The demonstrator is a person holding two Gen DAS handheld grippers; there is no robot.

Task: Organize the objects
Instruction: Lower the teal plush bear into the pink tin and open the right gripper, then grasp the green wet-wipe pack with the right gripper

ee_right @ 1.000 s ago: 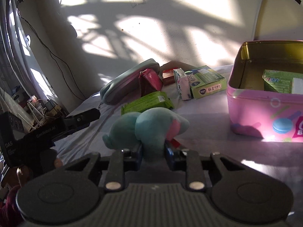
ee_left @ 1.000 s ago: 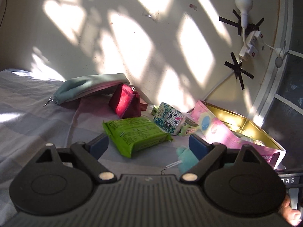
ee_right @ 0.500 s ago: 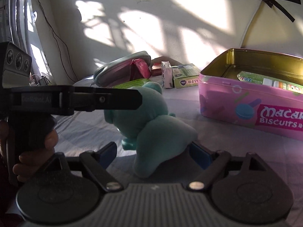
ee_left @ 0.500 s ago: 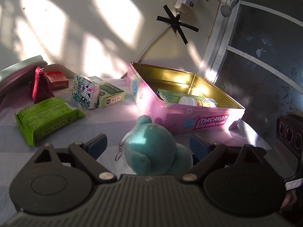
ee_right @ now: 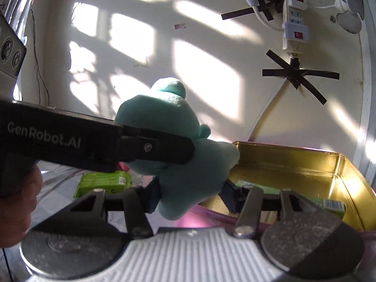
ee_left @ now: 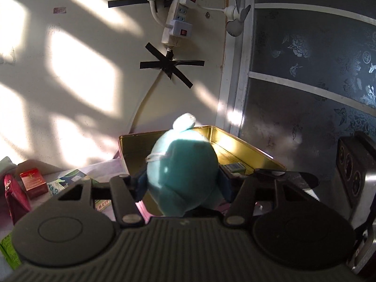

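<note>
left gripper (ee_left: pixel 182 185) clamps the teal plush (ee_left: pixel 181 171) over the tin (ee_right: pixel 305 164); right gripper (ee_right: pixel 190 195) jaws closing round it, could tug it loose.

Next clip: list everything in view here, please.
plush toy: 1, teal, between both claws, in front of the tin
tin: 1, pink outside, gold inside, open, by the wall
green box: 1, inside the tin
green packet: 1, left of the tin
red box: 1, far left
pouch: 1, magenta, beside the red box
power strip: 1, white, on the wall
left claw: black, shut on the plush toy
right claw: black, jaws closing, toy between them
hand: 1, holding the left claw
</note>
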